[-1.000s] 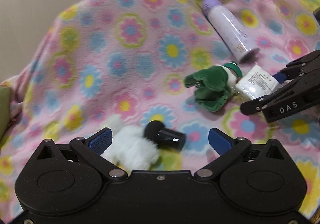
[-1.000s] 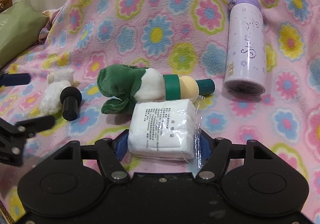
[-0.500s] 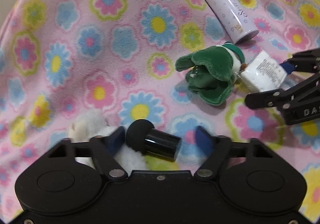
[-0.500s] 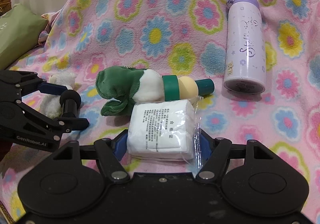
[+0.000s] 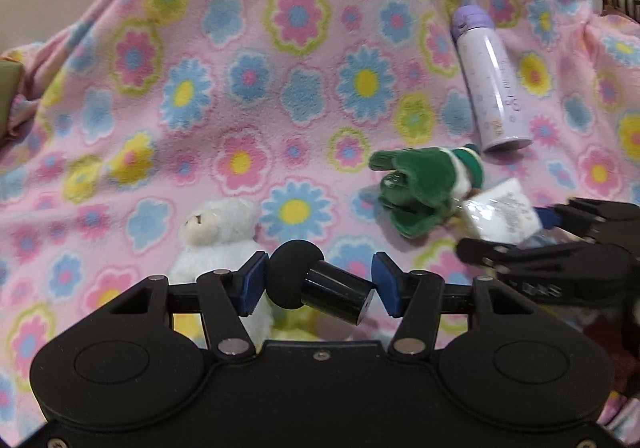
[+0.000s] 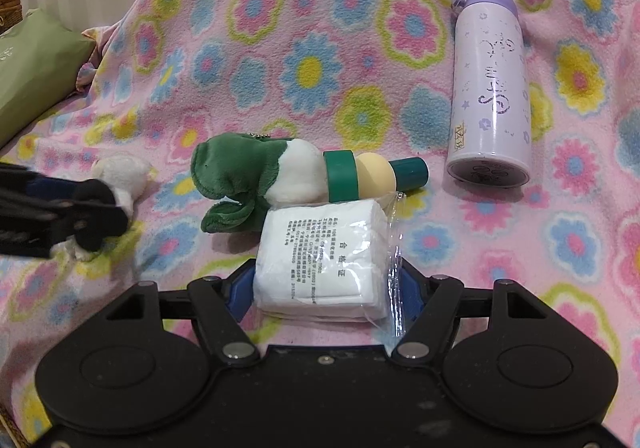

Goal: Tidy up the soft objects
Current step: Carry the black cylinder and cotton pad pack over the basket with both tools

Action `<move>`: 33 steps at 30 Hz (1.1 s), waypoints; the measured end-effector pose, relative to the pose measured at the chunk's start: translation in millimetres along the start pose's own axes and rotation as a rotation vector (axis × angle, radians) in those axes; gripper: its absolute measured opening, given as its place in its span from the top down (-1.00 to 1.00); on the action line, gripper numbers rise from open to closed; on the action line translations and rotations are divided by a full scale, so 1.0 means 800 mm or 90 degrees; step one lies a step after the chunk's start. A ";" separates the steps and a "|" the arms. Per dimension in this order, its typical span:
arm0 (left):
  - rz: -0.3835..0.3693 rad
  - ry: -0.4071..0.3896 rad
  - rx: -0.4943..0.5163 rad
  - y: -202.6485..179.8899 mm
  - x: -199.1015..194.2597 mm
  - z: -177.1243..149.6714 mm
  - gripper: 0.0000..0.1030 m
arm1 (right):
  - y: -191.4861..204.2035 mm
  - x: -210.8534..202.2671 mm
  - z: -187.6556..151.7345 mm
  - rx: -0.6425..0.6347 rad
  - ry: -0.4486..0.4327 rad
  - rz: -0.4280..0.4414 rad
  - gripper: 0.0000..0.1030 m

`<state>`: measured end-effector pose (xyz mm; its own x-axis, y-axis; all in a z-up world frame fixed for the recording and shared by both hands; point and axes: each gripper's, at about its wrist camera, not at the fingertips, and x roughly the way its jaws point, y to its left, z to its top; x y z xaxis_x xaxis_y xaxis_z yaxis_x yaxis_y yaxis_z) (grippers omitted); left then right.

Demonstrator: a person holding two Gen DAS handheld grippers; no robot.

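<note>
My left gripper (image 5: 316, 284) is shut on a black sponge-tipped cylinder (image 5: 320, 286), held just above the blanket. A white plush lamb (image 5: 218, 236) lies just behind its left finger. A green plush toy (image 5: 424, 184) lies to the right. My right gripper (image 6: 326, 284) is shut on a white wrapped tissue pack (image 6: 324, 260), which rests against the green plush toy (image 6: 256, 176). The lamb (image 6: 120, 174) and the left gripper (image 6: 60, 214) show at the left of the right wrist view. The right gripper (image 5: 560, 260) shows at the right of the left wrist view.
A flowered pink blanket (image 6: 312, 28) covers the whole surface. A purple bottle (image 6: 490, 88) lies at the right, also in the left wrist view (image 5: 488, 80). A green and cream cylinder toy (image 6: 376, 174) lies beside the green plush. A green cushion (image 6: 28, 72) sits at the far left.
My left gripper has closed on the black cylinder and lifted it off the lamb, which now lies uncovered. The right gripper stays shut on the tissue pack.
</note>
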<state>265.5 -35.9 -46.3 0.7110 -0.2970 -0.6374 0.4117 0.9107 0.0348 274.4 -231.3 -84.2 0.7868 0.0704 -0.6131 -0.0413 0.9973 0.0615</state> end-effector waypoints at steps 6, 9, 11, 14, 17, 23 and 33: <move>0.002 -0.010 -0.007 -0.019 -0.042 -0.015 -0.05 | 0.000 -0.001 0.000 0.007 -0.003 -0.005 -0.29; 0.001 -0.004 -0.023 -0.024 -0.055 -0.025 -0.05 | 0.002 -0.002 -0.001 0.006 -0.004 -0.012 -0.24; 0.001 0.005 -0.040 -0.025 -0.064 -0.033 -0.05 | 0.002 -0.003 -0.002 0.006 -0.005 -0.015 -0.22; -0.001 0.017 -0.067 -0.023 -0.077 -0.047 -0.05 | 0.003 -0.005 -0.002 0.005 -0.005 -0.021 -0.18; 0.010 0.024 -0.086 -0.019 -0.091 -0.061 -0.05 | 0.003 -0.010 -0.003 0.004 0.001 -0.029 -0.18; 0.020 0.037 -0.131 -0.007 -0.111 -0.081 -0.05 | -0.008 -0.044 -0.008 0.028 0.025 -0.053 -0.18; 0.016 0.013 -0.155 -0.012 -0.157 -0.098 -0.05 | 0.002 -0.170 0.004 0.052 -0.040 -0.061 -0.18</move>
<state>127.4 15.0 -26.6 0.7067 -0.2697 -0.6541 0.2422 0.9609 -0.1345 169.5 -239.2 1.7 0.8223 -0.0296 -0.5683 0.0842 0.9940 0.0701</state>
